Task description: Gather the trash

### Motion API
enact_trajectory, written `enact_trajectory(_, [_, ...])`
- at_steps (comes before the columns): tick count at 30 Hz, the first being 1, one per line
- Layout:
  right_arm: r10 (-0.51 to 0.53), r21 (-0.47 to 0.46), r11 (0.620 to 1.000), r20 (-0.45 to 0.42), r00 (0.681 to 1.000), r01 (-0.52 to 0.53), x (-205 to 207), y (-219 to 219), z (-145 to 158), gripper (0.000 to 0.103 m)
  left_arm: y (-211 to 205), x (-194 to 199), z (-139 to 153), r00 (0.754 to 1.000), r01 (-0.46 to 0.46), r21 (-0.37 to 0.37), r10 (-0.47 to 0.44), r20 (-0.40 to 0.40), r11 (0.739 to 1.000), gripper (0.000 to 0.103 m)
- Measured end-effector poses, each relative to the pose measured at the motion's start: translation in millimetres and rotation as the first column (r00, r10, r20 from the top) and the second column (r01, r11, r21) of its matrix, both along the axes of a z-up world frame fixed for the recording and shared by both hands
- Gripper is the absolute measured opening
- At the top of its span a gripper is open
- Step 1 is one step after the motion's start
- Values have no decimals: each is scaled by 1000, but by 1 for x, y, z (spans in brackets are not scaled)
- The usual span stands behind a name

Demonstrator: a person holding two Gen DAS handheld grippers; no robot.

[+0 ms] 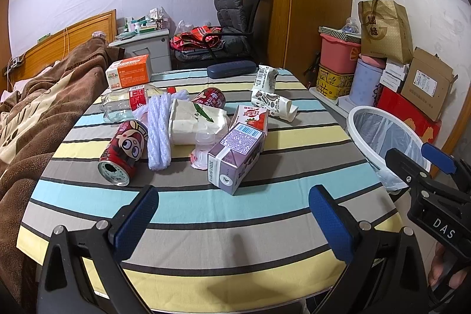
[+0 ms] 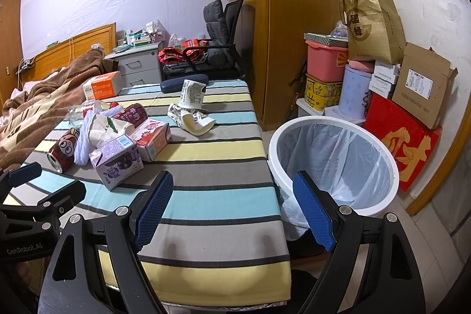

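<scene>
Striped table (image 1: 206,205) — purple carton (image 1: 235,155) just ahead of open left tongs (image 1: 232,214).

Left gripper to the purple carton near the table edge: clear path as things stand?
Probably yes. The left gripper is open and empty, and the purple carton lies straight ahead with only bare striped tablecloth between. The clear cup sits close on its left side.

Glossy metal can (image 1: 123,150); matt cloth table cover (image 1: 206,205).
</scene>
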State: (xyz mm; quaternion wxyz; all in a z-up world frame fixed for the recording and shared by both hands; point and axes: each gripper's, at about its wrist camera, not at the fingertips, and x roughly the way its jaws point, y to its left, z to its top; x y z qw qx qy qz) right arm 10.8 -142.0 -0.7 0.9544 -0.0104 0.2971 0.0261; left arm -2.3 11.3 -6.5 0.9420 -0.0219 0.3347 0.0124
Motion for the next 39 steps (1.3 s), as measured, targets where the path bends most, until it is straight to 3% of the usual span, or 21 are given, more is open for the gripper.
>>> enact_trajectory(18, [8,12,1000,-8,1000,-8,3,-2,-2,85,6,3,1,1000,8,-19,-8,-11,1000,103])
enact_trajectory(23, [37,31,999,-24,999,-37,13,4,-7,85,31,8,-2,999,25,-86,-27,-23,996,103])
enact_trajectory(32, [165,126,980,-84,983,-154,38,38,-22,85,77,26,-9,999,-22,-39,20,-42,999,100])
enact_trajectory(39, [227,183,962,-128,966,-202,50,71,-28,85,112,50,-21,996,-44,-83,38,-80,996,90])
